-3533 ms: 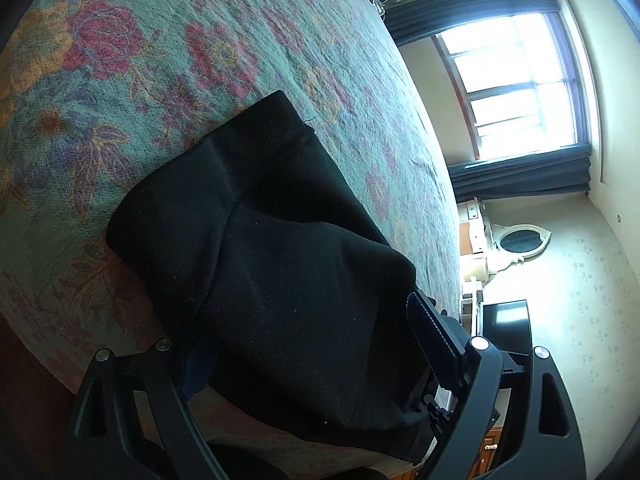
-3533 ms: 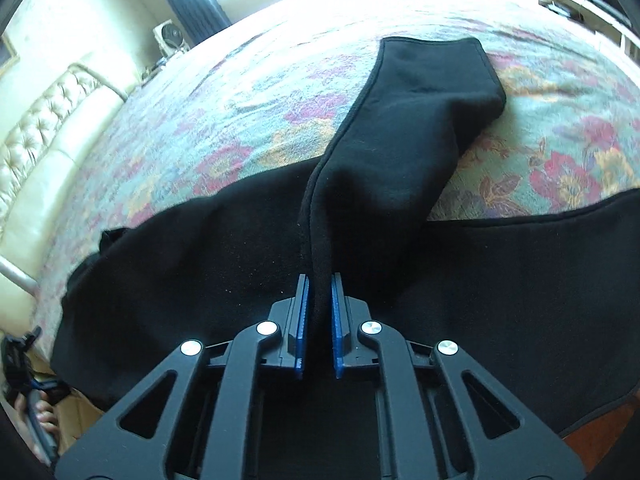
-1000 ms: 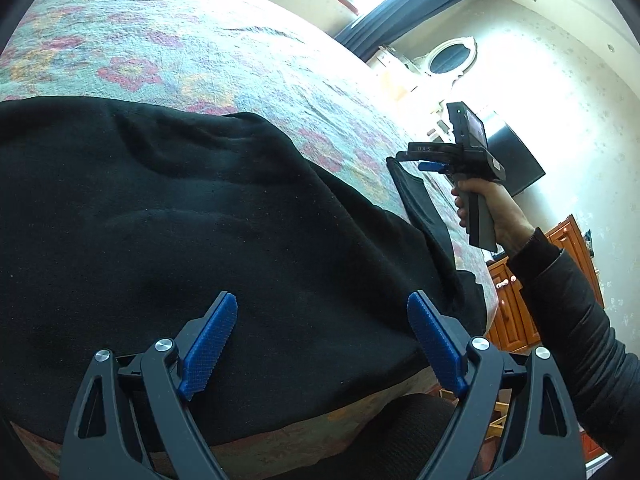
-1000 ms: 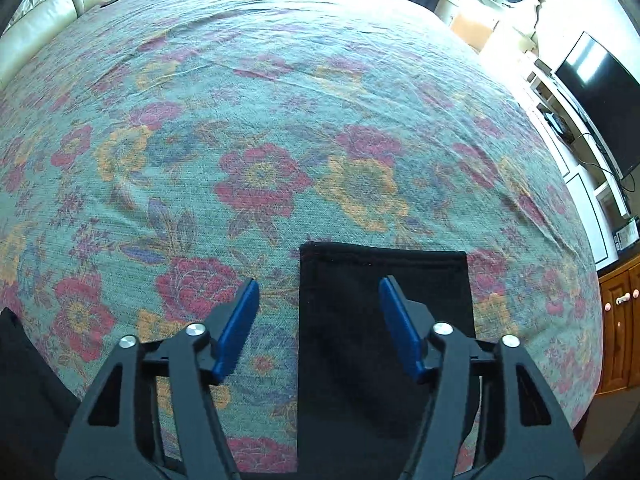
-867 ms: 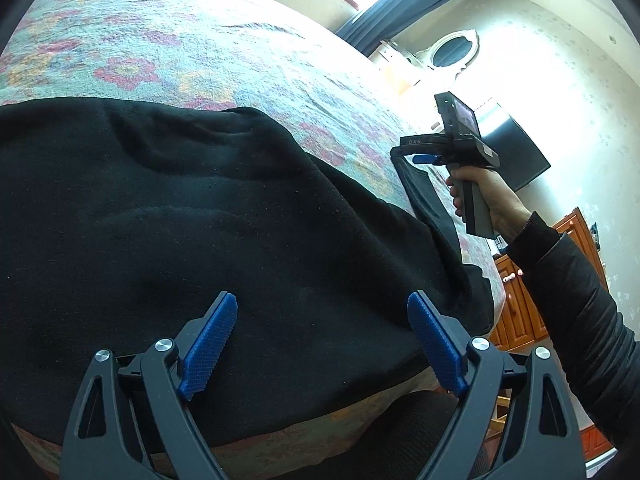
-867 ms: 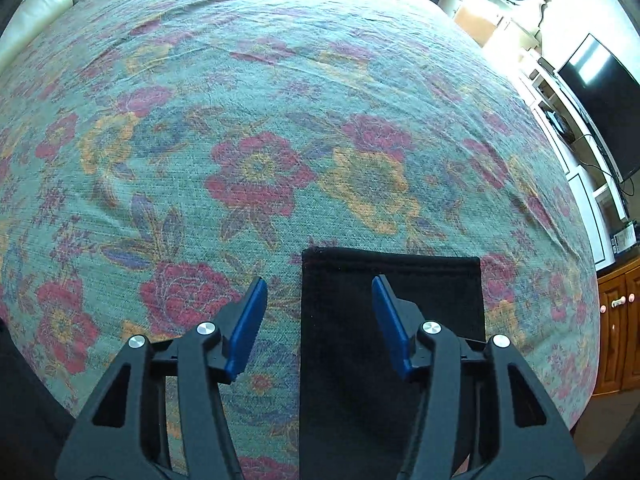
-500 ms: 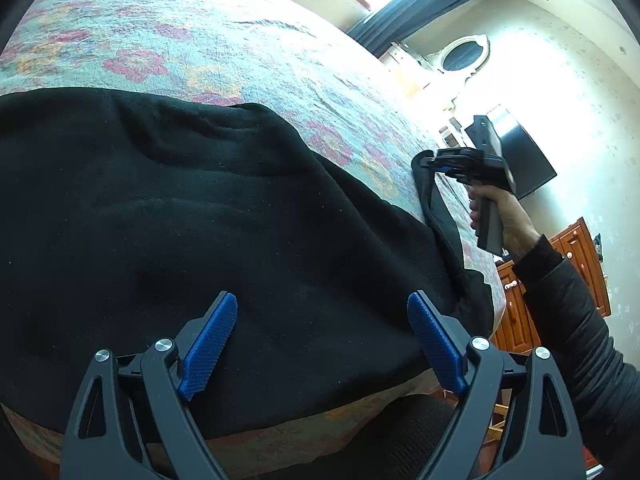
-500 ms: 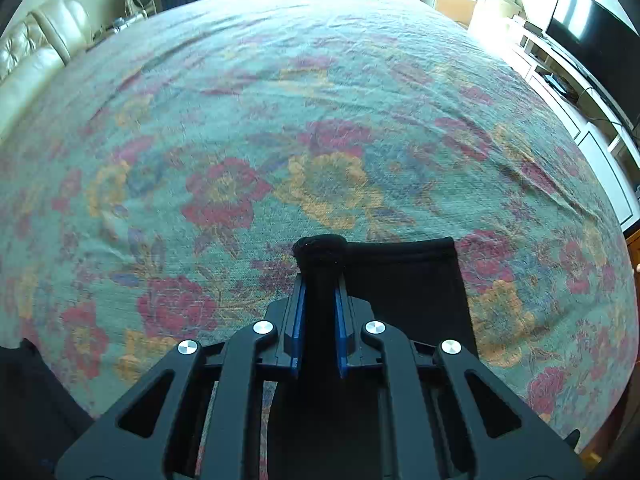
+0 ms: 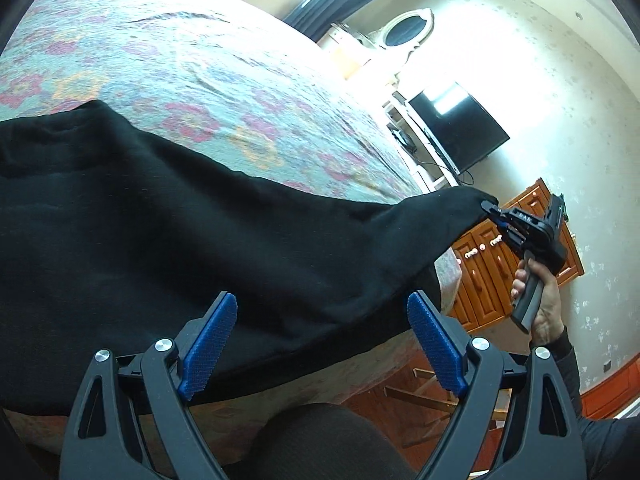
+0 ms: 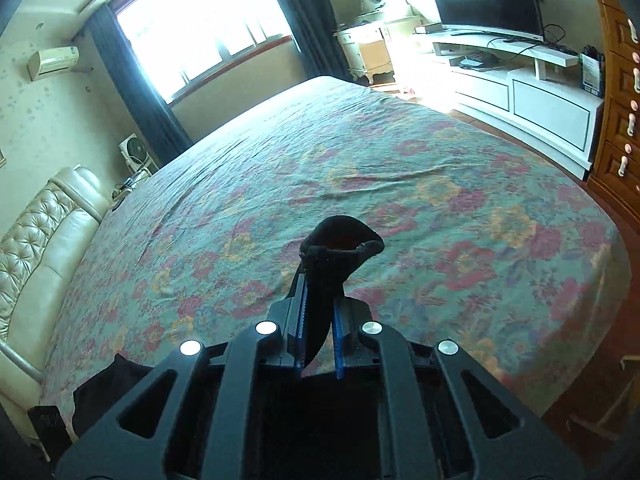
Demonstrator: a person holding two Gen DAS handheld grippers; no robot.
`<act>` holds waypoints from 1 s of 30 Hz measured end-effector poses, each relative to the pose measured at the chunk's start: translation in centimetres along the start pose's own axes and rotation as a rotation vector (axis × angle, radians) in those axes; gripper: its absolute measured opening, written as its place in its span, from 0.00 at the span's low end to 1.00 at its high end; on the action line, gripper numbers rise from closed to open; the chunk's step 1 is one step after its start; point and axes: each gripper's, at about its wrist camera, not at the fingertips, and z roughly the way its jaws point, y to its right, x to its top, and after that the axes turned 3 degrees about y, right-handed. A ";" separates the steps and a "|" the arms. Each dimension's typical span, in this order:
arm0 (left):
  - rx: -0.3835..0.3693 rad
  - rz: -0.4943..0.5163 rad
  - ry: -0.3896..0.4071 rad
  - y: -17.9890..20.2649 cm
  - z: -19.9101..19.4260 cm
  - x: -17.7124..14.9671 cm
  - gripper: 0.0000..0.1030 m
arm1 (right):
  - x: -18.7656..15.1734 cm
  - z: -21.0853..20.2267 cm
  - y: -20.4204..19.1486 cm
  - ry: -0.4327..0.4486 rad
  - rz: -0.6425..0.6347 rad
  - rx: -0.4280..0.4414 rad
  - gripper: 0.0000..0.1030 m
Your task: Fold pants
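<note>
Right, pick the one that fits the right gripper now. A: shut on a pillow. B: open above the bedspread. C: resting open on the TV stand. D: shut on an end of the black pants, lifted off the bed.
D: the right gripper has its blue pads clamped on a bunched end of the black pants, raised above the floral bedspread.

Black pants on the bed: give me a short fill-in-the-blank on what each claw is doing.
1. The right claw is ____ on the black pants.
2. The left claw is ____, gripping nothing.
3. The pants' gripped end is ____ off the floral bedspread.

Missing words: shut; open; lifted
</note>
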 end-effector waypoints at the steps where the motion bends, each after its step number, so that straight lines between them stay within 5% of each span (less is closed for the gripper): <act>1: -0.006 0.005 -0.010 0.6 0.6 -0.1 0.84 | -0.8 -0.8 1.2 -0.003 0.016 -0.003 0.10; 5: -0.020 0.027 -0.047 2.3 2.8 -0.7 0.84 | -4.3 -2.0 5.3 -0.049 0.061 -0.031 0.10; 10: -0.022 0.027 -0.077 3.4 4.5 -1.1 0.84 | -8.8 1.2 10.3 -0.175 0.160 -0.057 0.13; 11: -0.020 0.023 -0.080 3.5 4.6 -1.2 0.84 | -9.6 1.9 11.3 -0.208 0.205 -0.038 0.15; 13: -0.013 0.020 -0.085 3.4 4.6 -1.3 0.84 | -10.9 1.9 13.4 -0.196 0.318 -0.005 0.37; 16: -0.001 0.015 -0.084 3.1 4.3 -1.2 0.84 | -12.7 0.9 17.1 -0.141 0.509 0.011 0.41; 21: 0.000 -0.025 -0.081 2.8 4.4 -1.3 0.84 | -16.4 2.4 20.6 -0.197 0.721 0.130 0.41; 24: 0.000 -0.037 -0.093 2.7 4.9 -1.4 0.84 | -17.3 3.5 19.6 -0.231 0.720 0.239 0.41; 26: 0.003 -0.037 -0.102 2.9 5.2 -1.5 0.84 | -16.7 3.1 18.9 -0.201 0.643 0.203 0.18; 30: 0.000 -0.034 -0.108 3.0 5.4 -1.7 0.84 | -14.2 1.3 17.4 -0.114 0.433 0.109 0.16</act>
